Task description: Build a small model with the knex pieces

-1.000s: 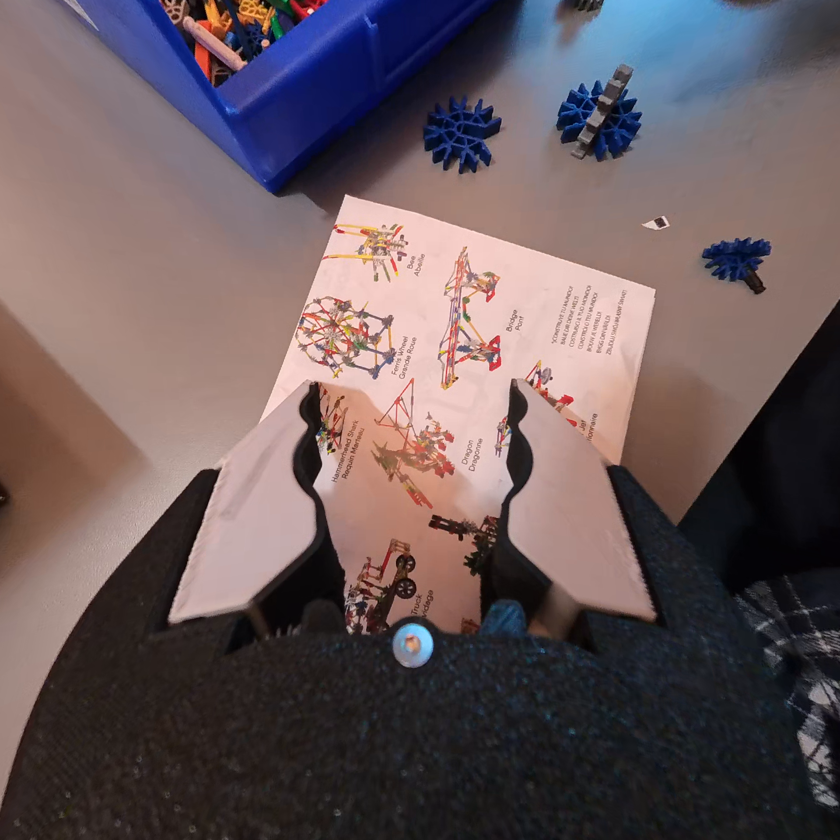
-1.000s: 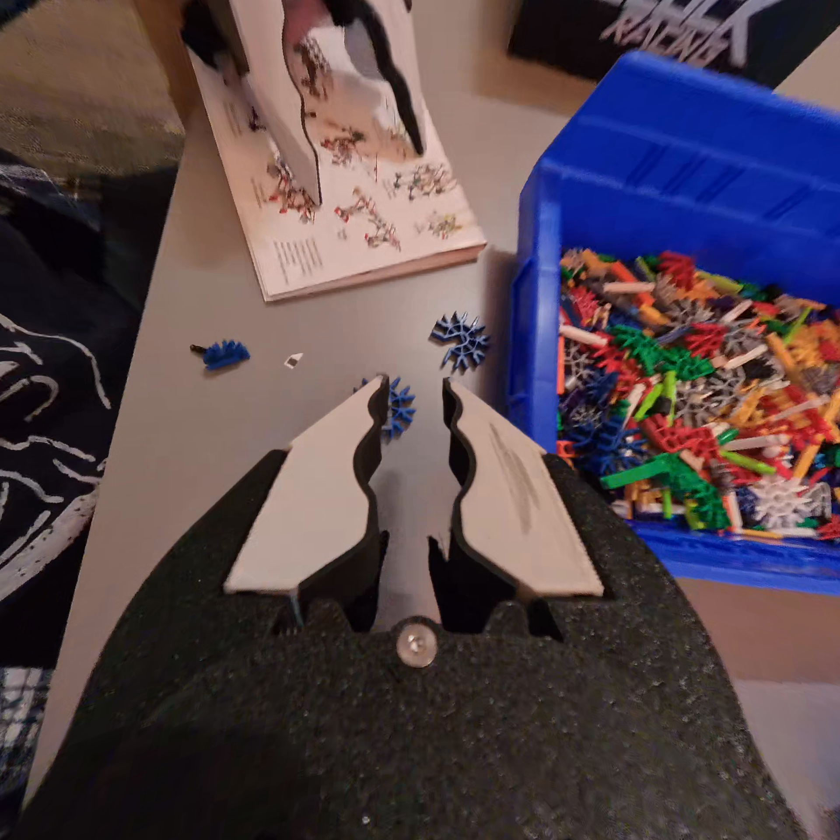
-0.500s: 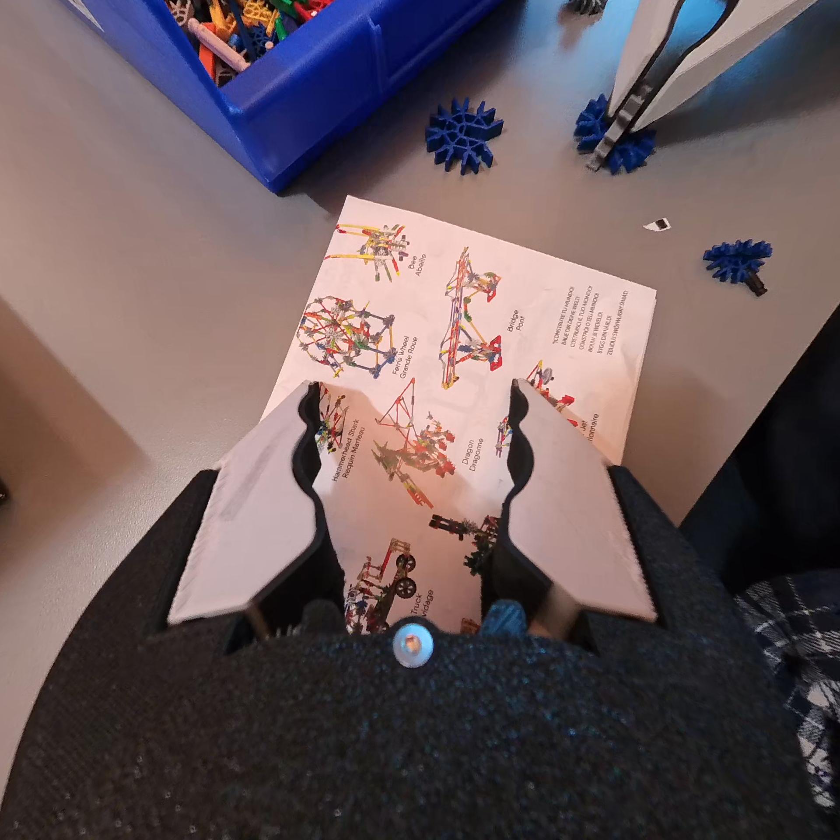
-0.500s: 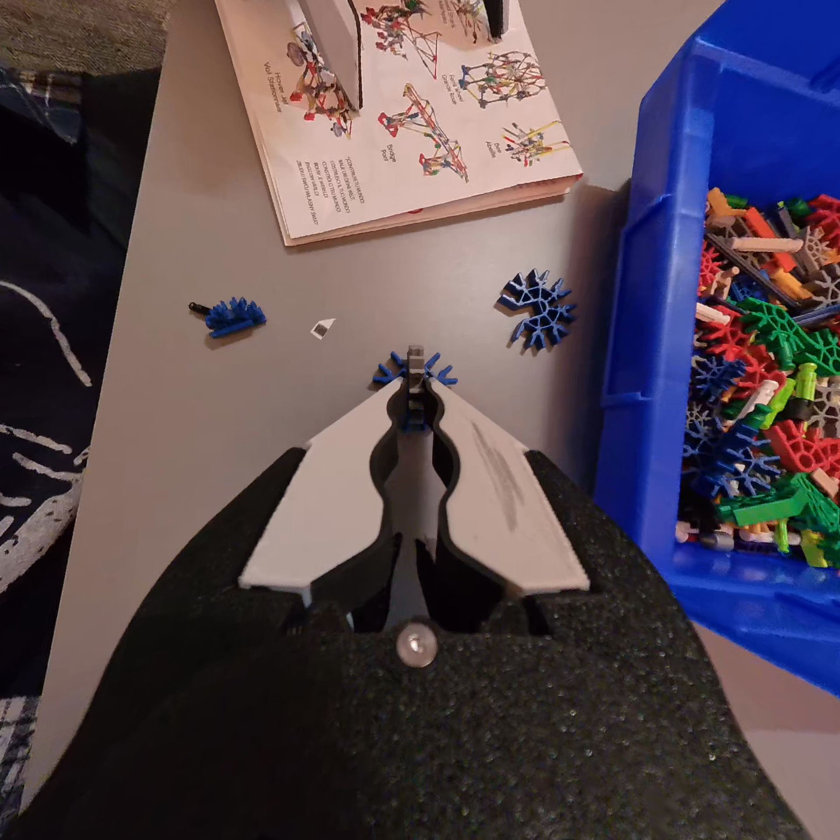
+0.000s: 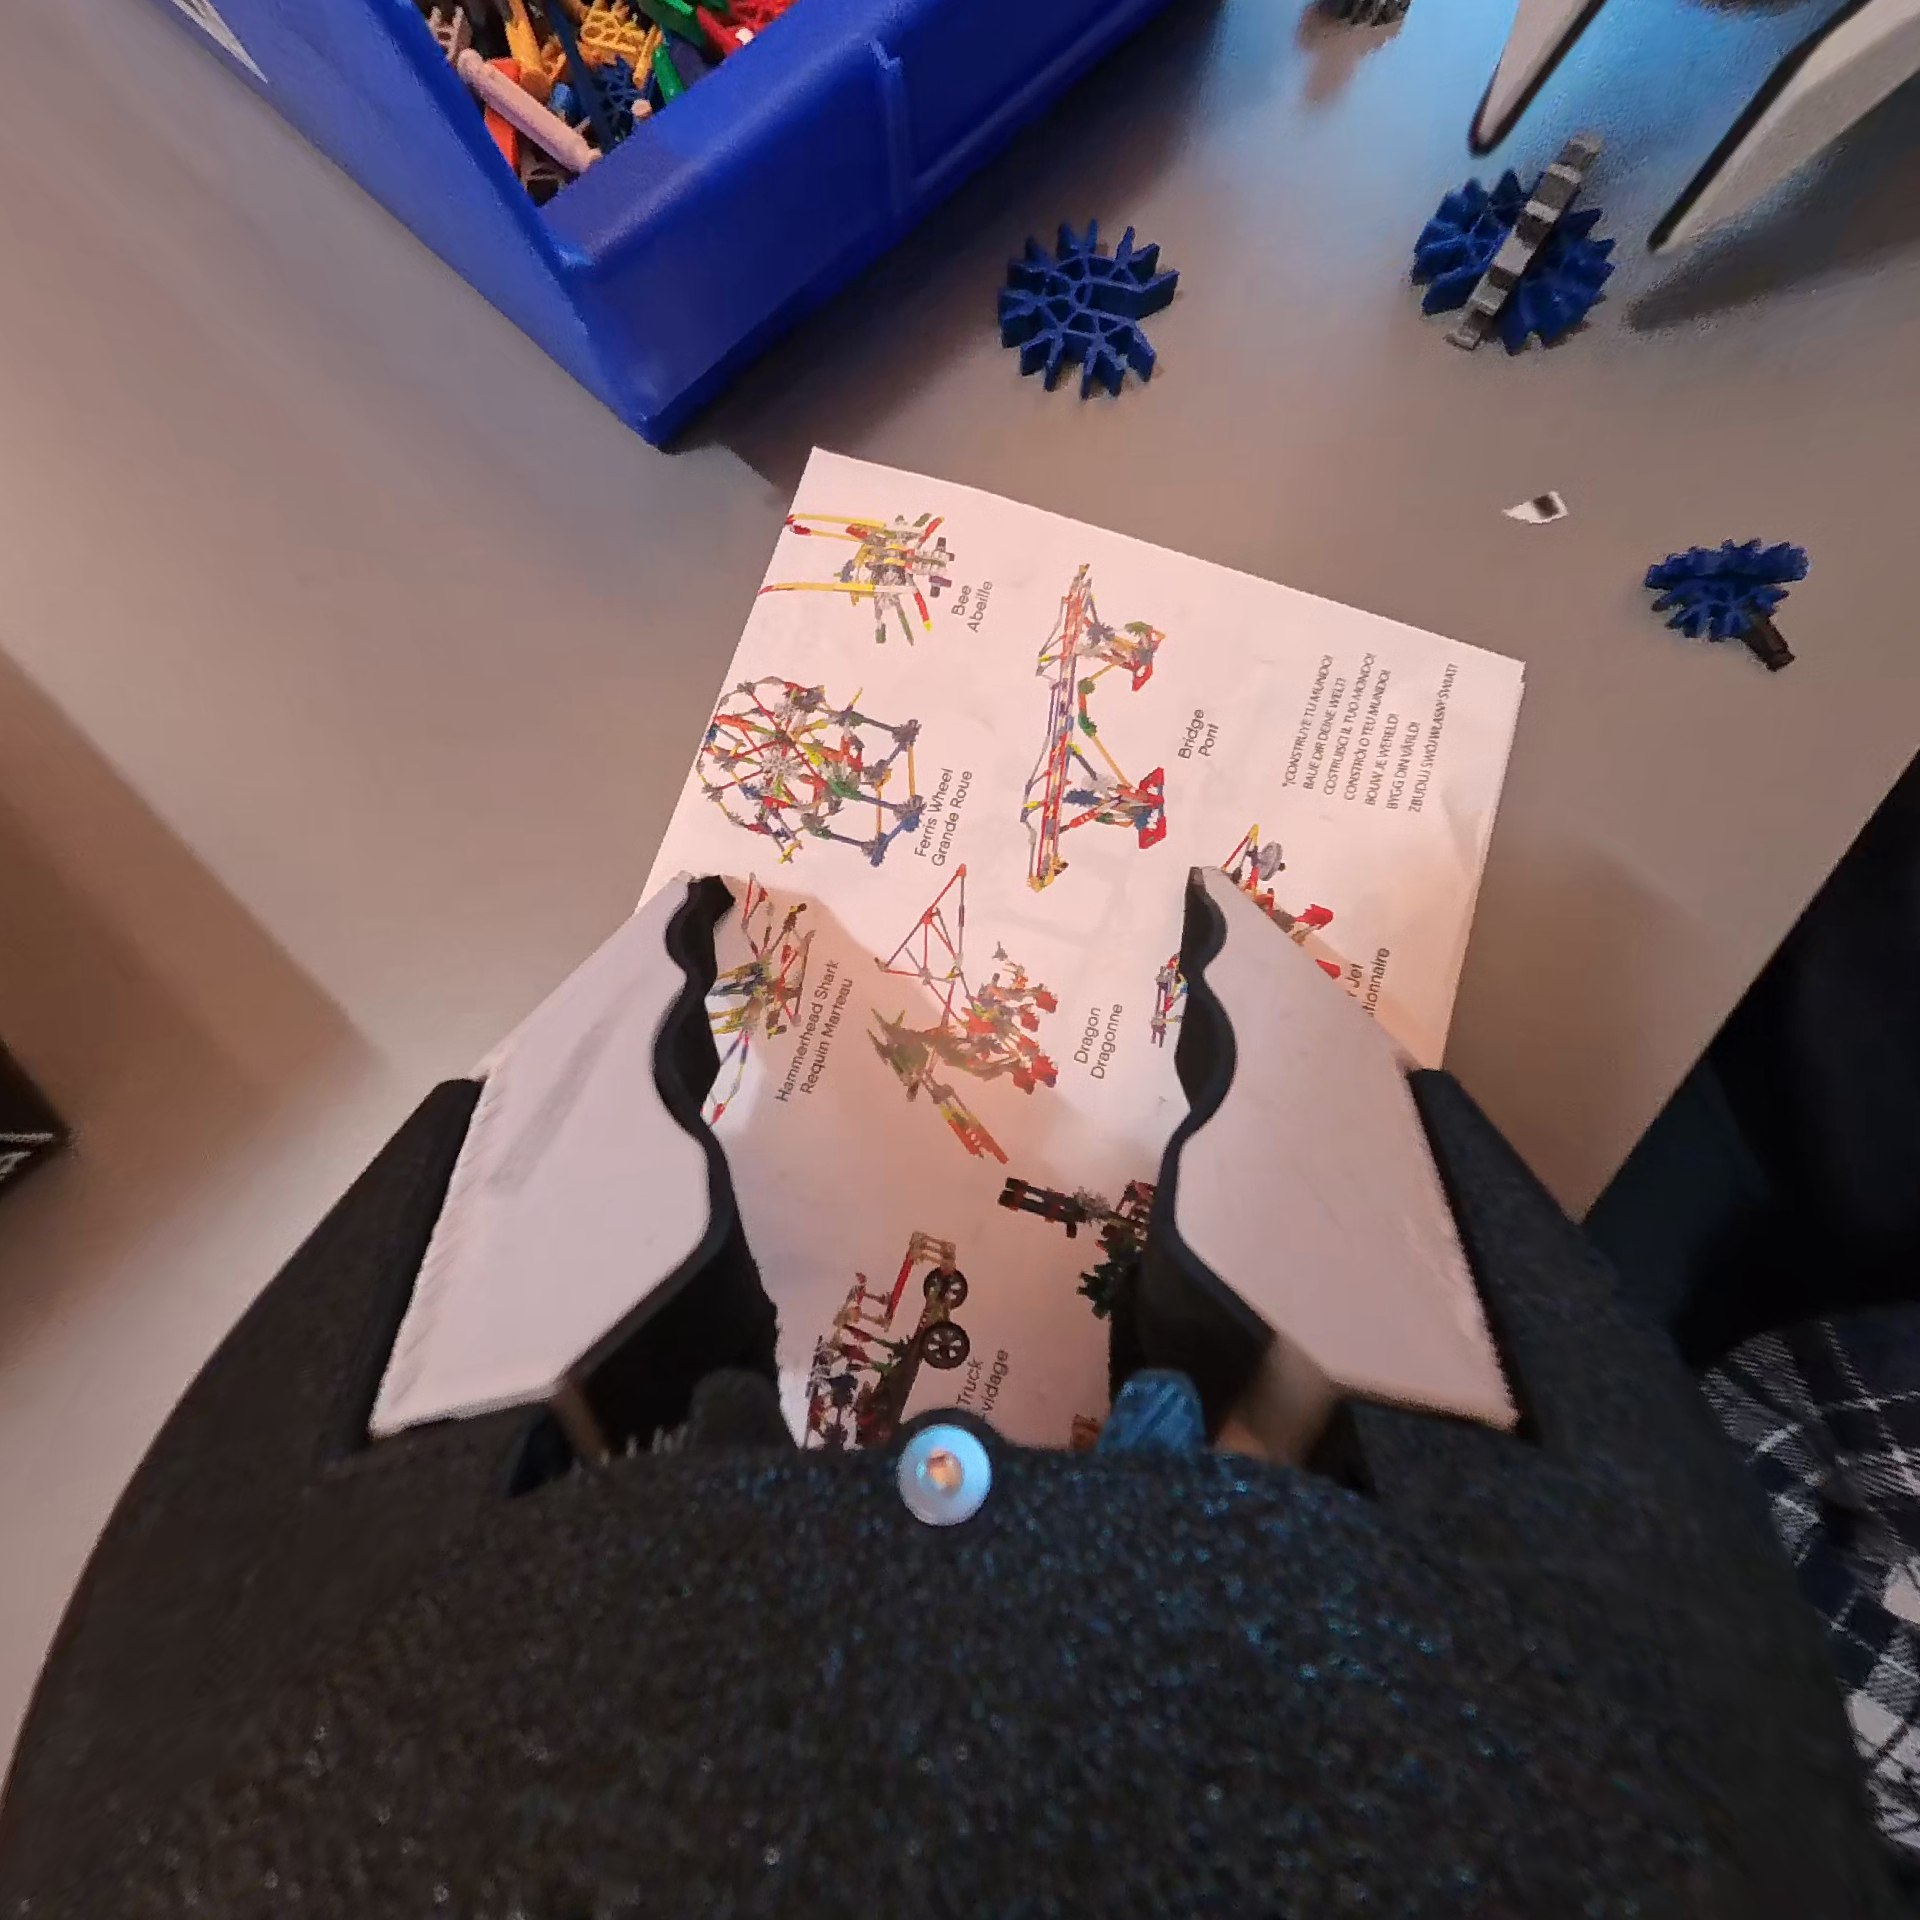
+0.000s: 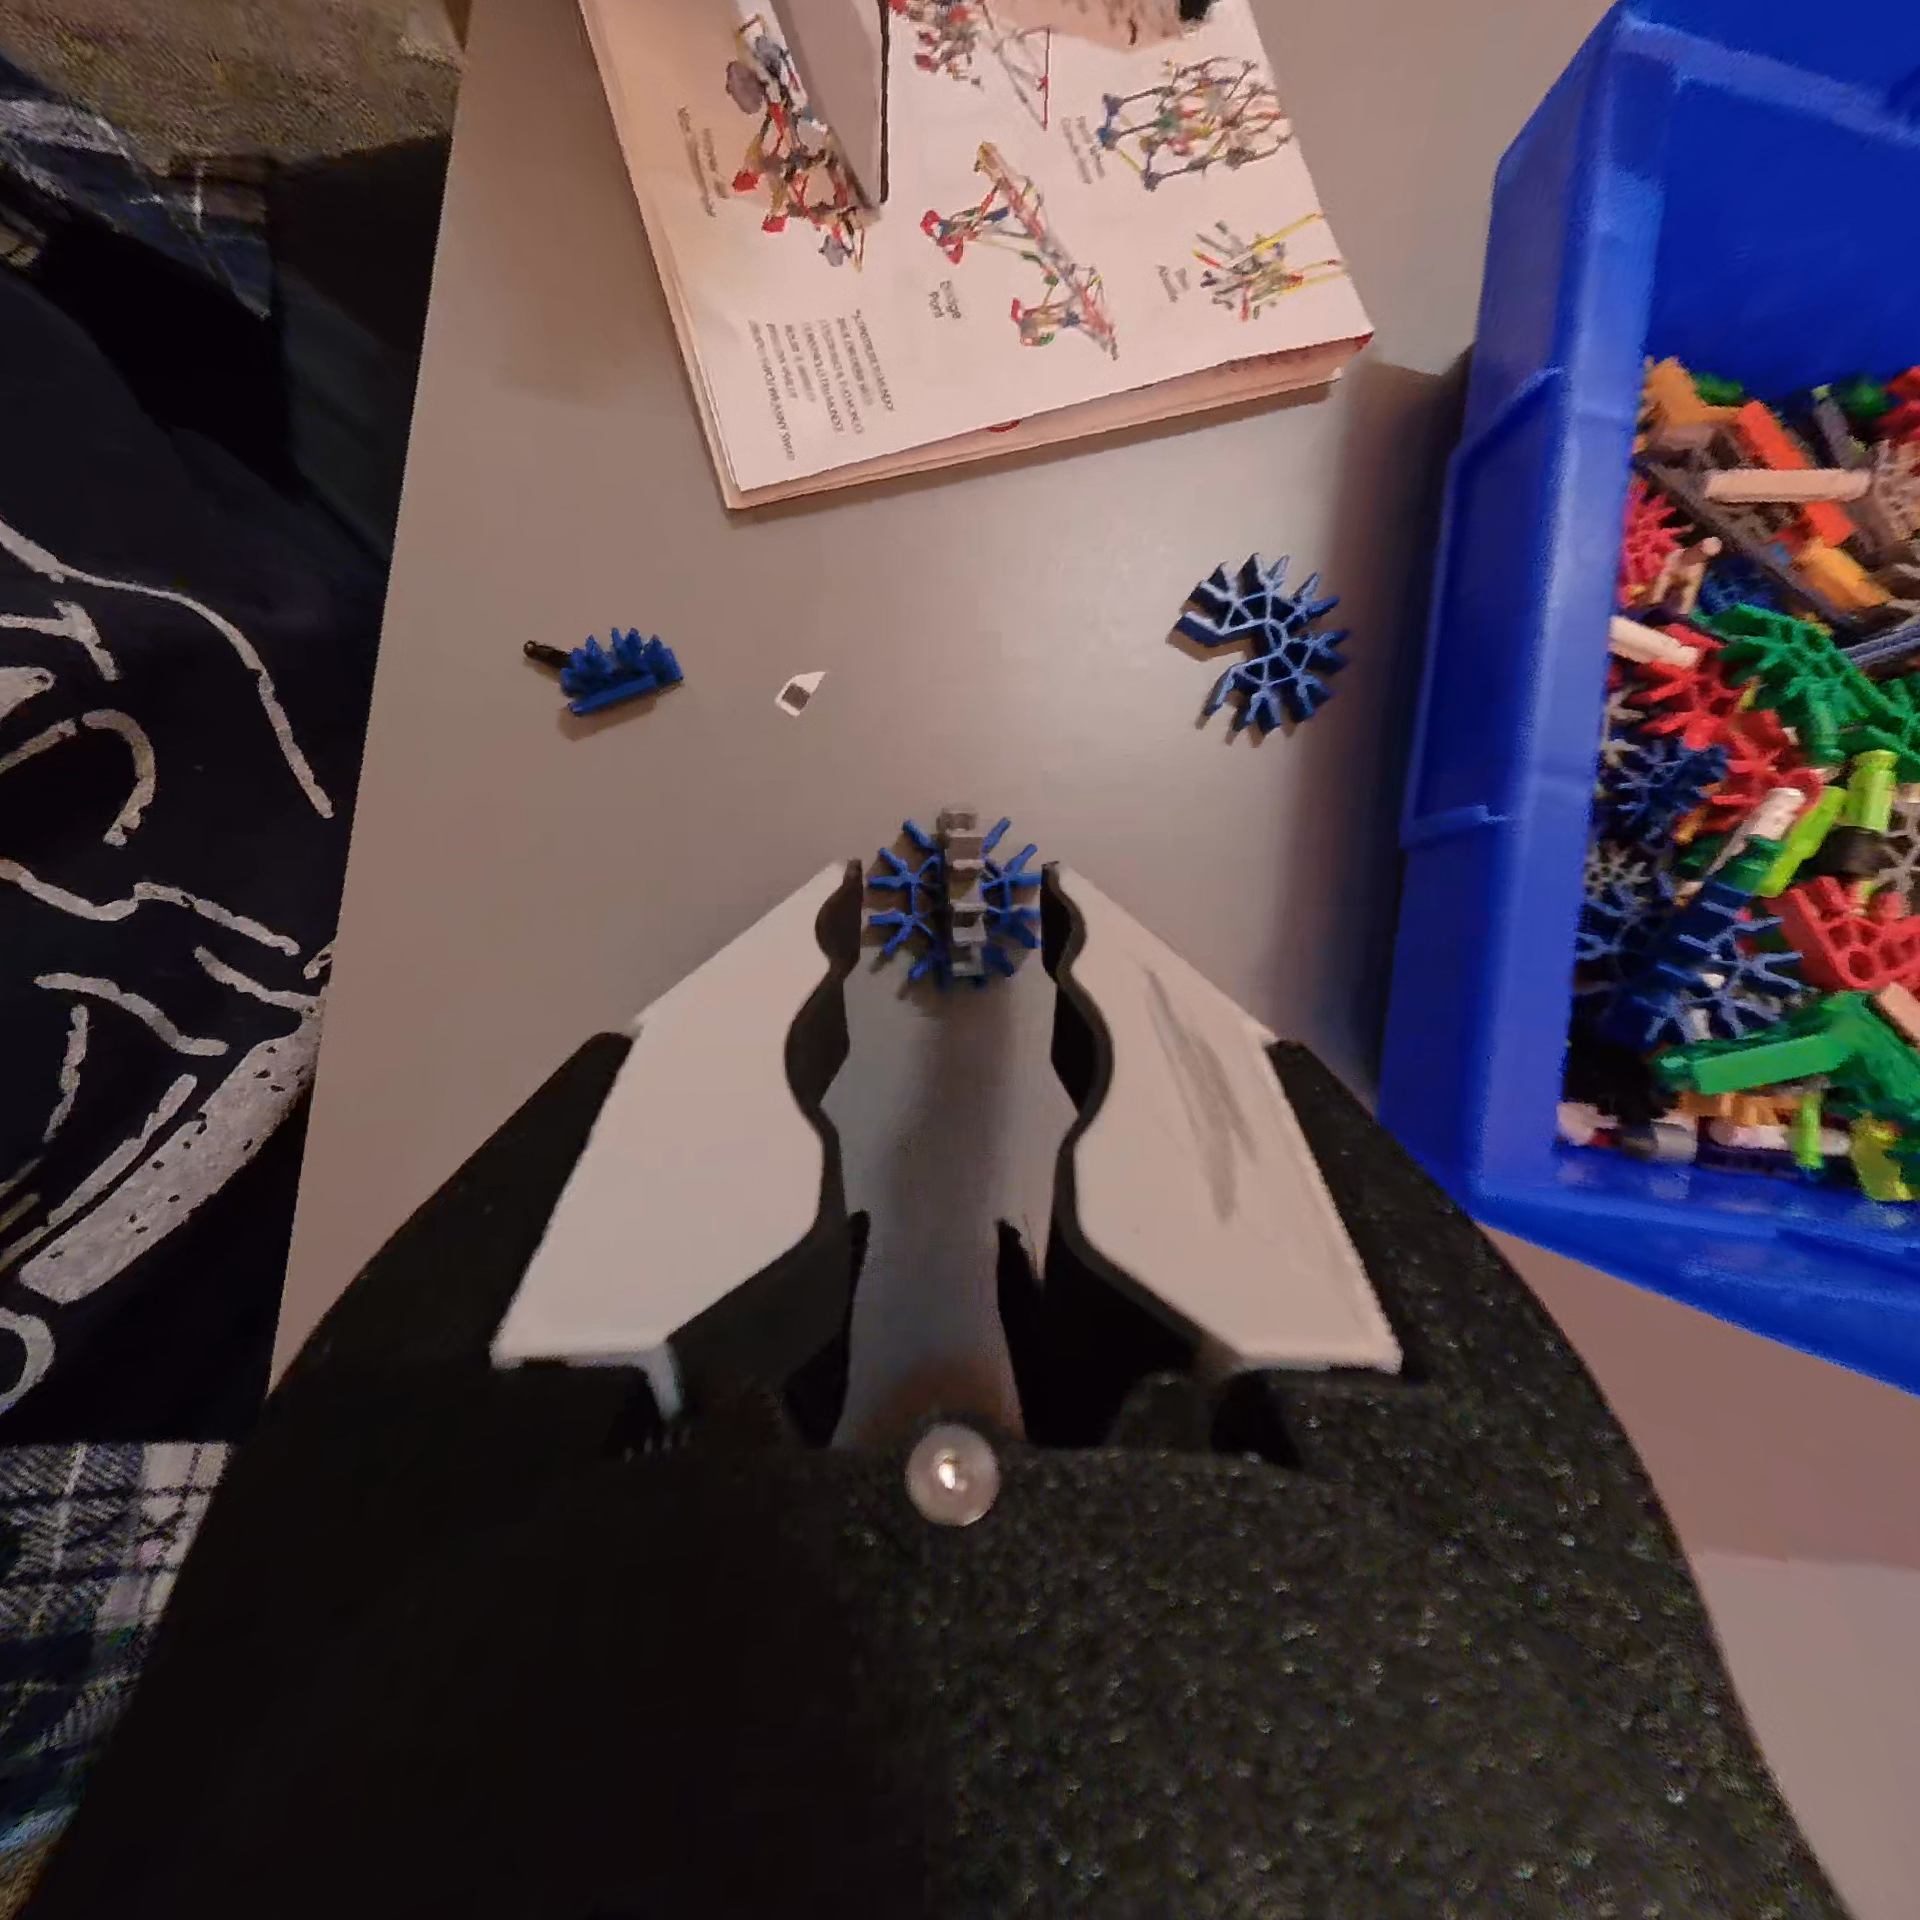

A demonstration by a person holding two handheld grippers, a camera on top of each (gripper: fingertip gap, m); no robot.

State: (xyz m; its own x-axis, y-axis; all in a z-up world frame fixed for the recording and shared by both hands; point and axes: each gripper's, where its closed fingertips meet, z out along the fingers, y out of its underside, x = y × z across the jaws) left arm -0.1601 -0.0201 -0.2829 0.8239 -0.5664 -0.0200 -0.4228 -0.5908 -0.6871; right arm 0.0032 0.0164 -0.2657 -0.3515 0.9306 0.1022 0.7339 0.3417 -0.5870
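Observation:
My left gripper (image 5: 945,888) is open and empty, held just above a white picture booklet (image 5: 1226,644). My right gripper (image 6: 948,878) is open, its tips on either side of a blue snowflake connector joined with a grey one (image 6: 951,904), which stands on the grey table. The same piece (image 5: 1512,260) shows in the left wrist view below the right gripper's fingers (image 5: 1808,114). A flat blue connector (image 6: 1262,644) lies to its right. A small blue connector with a black rod (image 6: 618,670) lies to its left.
A blue bin (image 6: 1538,623) full of mixed coloured building pieces stands at the right, and also shows in the left wrist view (image 5: 748,197). A small paper scrap (image 6: 800,691) lies on the table. The table edge and dark printed fabric (image 6: 156,727) are at the left. The flat blue connector (image 6: 1262,644) lies some 7 cm from my right tips, 12 cm from my left tips. It turns up in the left wrist view (image 5: 1109,285) as well.
The right gripper came down, shut on the blue and grey piece, then opened and drew back a little. The piece stays on the table. The left gripper has not moved.

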